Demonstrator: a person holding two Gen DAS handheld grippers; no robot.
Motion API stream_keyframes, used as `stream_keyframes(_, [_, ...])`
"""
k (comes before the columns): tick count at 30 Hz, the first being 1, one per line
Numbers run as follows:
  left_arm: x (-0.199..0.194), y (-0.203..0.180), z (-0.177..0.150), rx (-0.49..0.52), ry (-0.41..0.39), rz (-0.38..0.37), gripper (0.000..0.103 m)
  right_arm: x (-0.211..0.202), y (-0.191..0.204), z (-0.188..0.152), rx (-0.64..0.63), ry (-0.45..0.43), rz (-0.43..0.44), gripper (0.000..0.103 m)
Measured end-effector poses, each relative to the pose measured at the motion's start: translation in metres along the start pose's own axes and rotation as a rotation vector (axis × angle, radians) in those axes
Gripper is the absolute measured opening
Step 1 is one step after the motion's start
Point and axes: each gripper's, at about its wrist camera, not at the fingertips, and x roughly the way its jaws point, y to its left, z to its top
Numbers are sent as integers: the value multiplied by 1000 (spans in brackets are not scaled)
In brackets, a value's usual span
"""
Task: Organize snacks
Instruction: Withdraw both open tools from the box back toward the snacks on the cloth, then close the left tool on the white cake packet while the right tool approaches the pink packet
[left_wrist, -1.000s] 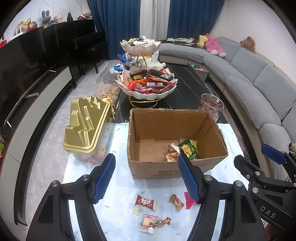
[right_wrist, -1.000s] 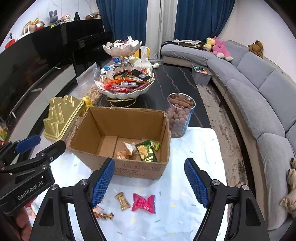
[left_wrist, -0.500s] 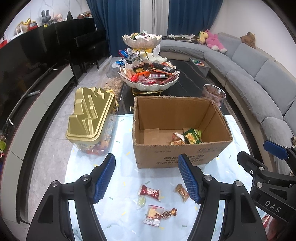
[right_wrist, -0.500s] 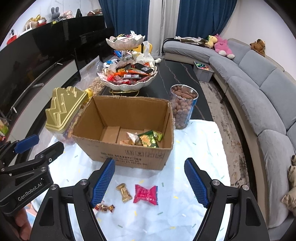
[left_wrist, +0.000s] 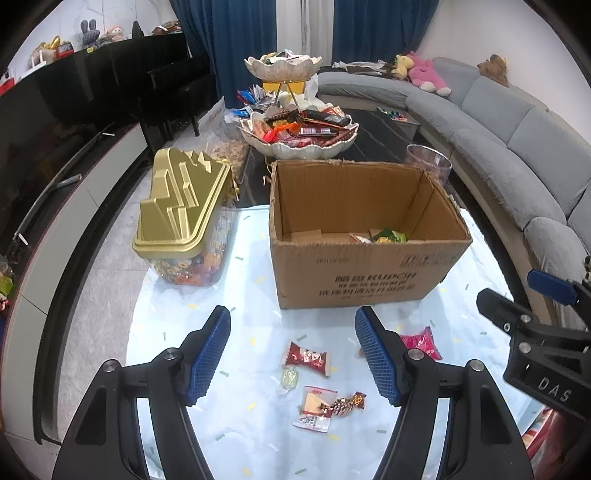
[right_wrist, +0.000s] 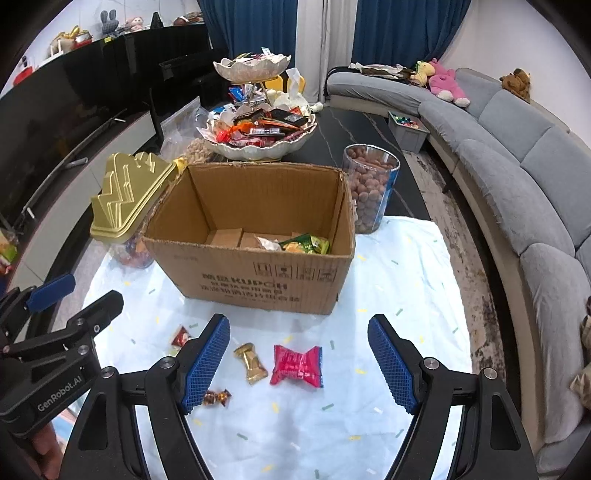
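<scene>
Both grippers now hang lower and nearer the cloth than a second ago: the box (left_wrist: 365, 236) has slid up toward the centre of each frame and shows more of its printed front, while the loose sweets have grown larger at the bottom. That reads to me as a descent toward the next pick, not a drop-off.

Left gripper (left_wrist: 291, 356) stands wide open with nothing between its blue pads. Under it, in the lower centre of the left view, lie a red sweet (left_wrist: 305, 359), a small pale green sweet (left_wrist: 290, 378), a white packet (left_wrist: 316, 408) and a foil twist (left_wrist: 343, 402) resting on the packet's right edge. All of them lie apart from the pads.

Right gripper (right_wrist: 297, 363) is just as widely spread and also empty. In the lower centre of its view a gold sweet (right_wrist: 252, 363) and a pink sweet (right_wrist: 296, 365) lie side by side between the fingers but below them, untouched. A small dark twist (right_wrist: 217, 397) sits by the left pad, and the red sweet (right_wrist: 181, 336) peeks out at lower left.

Inside the box, toward its right side, a green pack (right_wrist: 306, 244) and a few other wrappers already rest on the bottom, so some sorting looks done. A gold-lidded tub (left_wrist: 183, 210) stands left of the box and a jar (right_wrist: 370, 186) of brown nuts stands behind its right corner.

My guess is the pink sweet is the right gripper's next target, since it sits most squarely in the gap; several pieces remain on the cloth (right_wrist: 406, 266).
</scene>
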Motion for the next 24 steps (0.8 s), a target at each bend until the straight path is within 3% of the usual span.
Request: stream_keyframes(24, [22,3,-73,8,37,-65,69,15,8,-51,4,-8,-34,78])
